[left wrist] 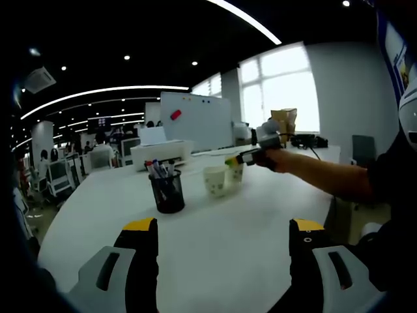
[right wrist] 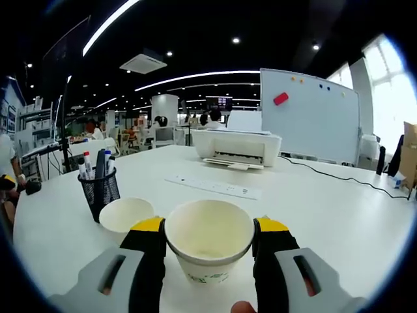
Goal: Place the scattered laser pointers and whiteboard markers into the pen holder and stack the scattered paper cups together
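Observation:
In the right gripper view, a white paper cup (right wrist: 208, 248) stands upright between my right gripper's (right wrist: 208, 227) yellow-tipped jaws, which press on both its sides. A second empty paper cup (right wrist: 126, 215) sits just to its left, beside the black mesh pen holder (right wrist: 100, 190), which holds several markers. In the left gripper view, my left gripper (left wrist: 223, 228) is open over bare table, well short of the pen holder (left wrist: 167, 191). Beyond it stands a paper cup (left wrist: 215, 180). The right gripper (left wrist: 249, 156) holds the other cup (left wrist: 235, 171) close beside it.
The white table (left wrist: 215, 261) is wide. A printer (right wrist: 238, 147), a power strip (right wrist: 212, 186) and a whiteboard (right wrist: 306, 117) stand at the back. The person's forearm (left wrist: 313, 173) reaches in from the right. A cable (right wrist: 339, 177) runs across the table's far right.

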